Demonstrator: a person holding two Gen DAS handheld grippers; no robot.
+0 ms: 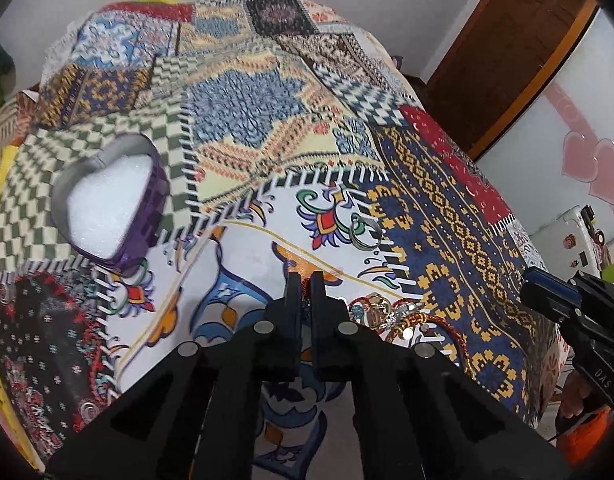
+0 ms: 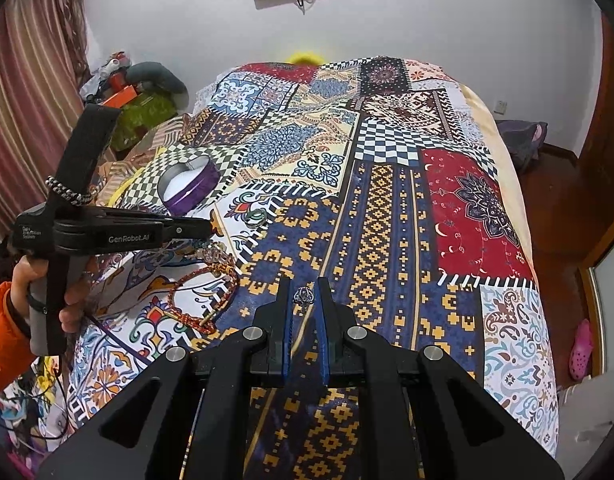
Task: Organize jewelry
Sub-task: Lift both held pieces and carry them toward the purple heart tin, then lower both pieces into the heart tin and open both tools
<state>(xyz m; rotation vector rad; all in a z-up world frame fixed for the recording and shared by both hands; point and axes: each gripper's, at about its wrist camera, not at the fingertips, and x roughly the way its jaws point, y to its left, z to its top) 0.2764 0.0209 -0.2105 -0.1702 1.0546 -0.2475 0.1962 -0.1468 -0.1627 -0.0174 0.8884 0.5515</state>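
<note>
A heart-shaped purple box (image 1: pixel 107 200) with white foam inside sits open on the patchwork bedspread, also in the right wrist view (image 2: pixel 189 186). My left gripper (image 1: pixel 305 280) is shut on a red braided cord bracelet (image 2: pixel 203 292), its strands showing between the jaws; the gripper also shows in the right wrist view (image 2: pixel 203 227). A pile of rings and trinkets (image 1: pixel 391 312) lies just right of it. Two plain rings (image 1: pixel 365 232) lie farther out. My right gripper (image 2: pixel 304 286) is shut on a small silver ring (image 2: pixel 304 295) above the bedspread; its body shows in the left wrist view (image 1: pixel 567 304).
The bed's patchwork cover (image 2: pixel 387 200) fills both views. Clutter and a curtain (image 2: pixel 23 100) stand left of the bed. A wooden door frame (image 1: pixel 507 52) and a pink slipper (image 2: pixel 581 348) on the floor are to the right.
</note>
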